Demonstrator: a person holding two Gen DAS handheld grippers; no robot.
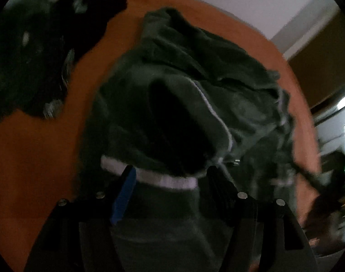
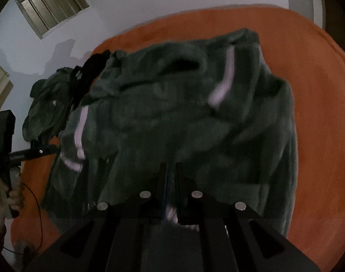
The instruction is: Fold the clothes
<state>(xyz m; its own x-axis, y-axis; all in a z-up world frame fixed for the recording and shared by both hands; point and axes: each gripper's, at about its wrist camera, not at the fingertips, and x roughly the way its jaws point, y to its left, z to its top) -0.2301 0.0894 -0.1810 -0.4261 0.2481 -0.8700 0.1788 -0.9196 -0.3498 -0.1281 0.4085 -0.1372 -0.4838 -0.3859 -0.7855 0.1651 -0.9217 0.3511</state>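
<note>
Dark green fleece zip jacket with white stripe trim (image 2: pixel 183 117): soft, thick, limp, moderate weight for a garment; it will sag and bunch wherever it isn't supported, and the pile looks grippy rather than slippery, nothing fragile except the zip pull. Best hold points by my read are the ribbed white-banded hem (image 1: pixel 149 179) or cuffs, where the fabric is doubled and won't slide out. It sits crumpled on the orange bed cover (image 2: pixel 319 113), filling the centre of both views, partly lifted at the near edge. Long axis is hard to call because of motion blur and the rumpling; in the right wrist view it seems to run from bottom centre up toward the upper right of the frame, with one white-striped sleeve at left centre and another stripe at upper right; which end is the collar I cannot tell. Right tool (image 2: pixel 170 181): jaws nearly together, pinching the near edge of the jacket at bottom centre. Left tool (image 1: pixel 170 176): jaws standing fairly wide with the white hem band lying between them; pads don't look pressed on it, though blur leaves some doubt. A second heap of dark green and black clothes (image 1: pixel 36 56) lies apart at the upper left of the left wrist view. A hand (image 2: pixel 11 195) grips the left tool's handle at lower left in the right view.
</note>
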